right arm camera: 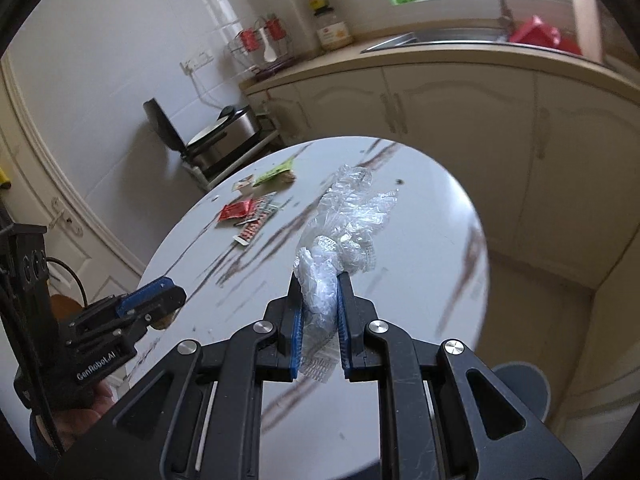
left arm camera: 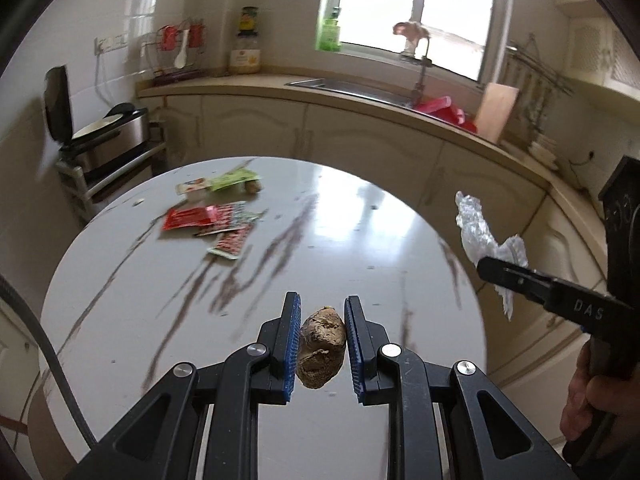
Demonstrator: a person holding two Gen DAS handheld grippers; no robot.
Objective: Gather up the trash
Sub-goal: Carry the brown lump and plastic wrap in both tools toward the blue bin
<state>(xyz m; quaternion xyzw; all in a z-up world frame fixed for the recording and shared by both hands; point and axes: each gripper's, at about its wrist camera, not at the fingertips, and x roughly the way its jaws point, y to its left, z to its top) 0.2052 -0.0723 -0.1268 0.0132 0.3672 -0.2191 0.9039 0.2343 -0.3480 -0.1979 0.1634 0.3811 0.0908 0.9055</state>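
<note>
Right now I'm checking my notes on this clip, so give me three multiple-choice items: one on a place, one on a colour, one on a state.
1. Where do the red wrappers lie?
A. on the round table
B. in the sink
C. on the floor

2. What colour are the gripper pads?
A. red
B. blue
C. white

3. What does the right gripper hold?
A. nothing
B. a brown lump
C. crumpled clear plastic

Answers:
1. A, they lie on the tabletop's far side.
2. B, both wrist views show blue pads.
3. C, the pads press the plastic; the brown lump is in the left gripper.
</note>
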